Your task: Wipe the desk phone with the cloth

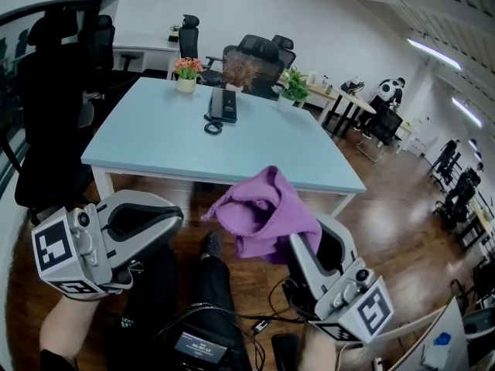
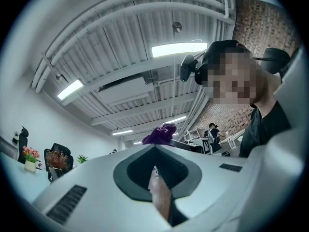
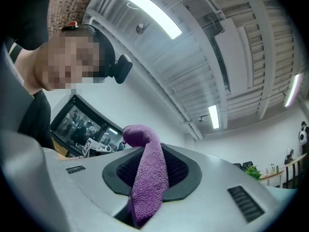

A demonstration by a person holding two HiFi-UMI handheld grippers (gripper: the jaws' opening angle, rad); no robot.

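Observation:
The black desk phone (image 1: 223, 105) with its coiled cord sits at the far side of the light blue table (image 1: 155, 141). Both grippers are held low in front of the table, well short of the phone. My right gripper (image 1: 303, 236) is shut on a purple cloth (image 1: 263, 207), which bunches up above its jaws. In the right gripper view the cloth (image 3: 147, 173) hangs as a strip over the closed right gripper (image 3: 145, 151). My left gripper (image 1: 175, 216) is shut with nothing in it. From the left gripper (image 2: 154, 149) the purple cloth (image 2: 162, 134) shows just beyond the jaws.
A pot of pink flowers (image 1: 186, 71), a dried brown plant (image 1: 241, 71) and a green plant (image 1: 294, 88) stand along the table's far edge. Black office chairs (image 1: 54, 91) flank the left side. Cables and a small screen device (image 1: 201, 348) lie by the person's legs.

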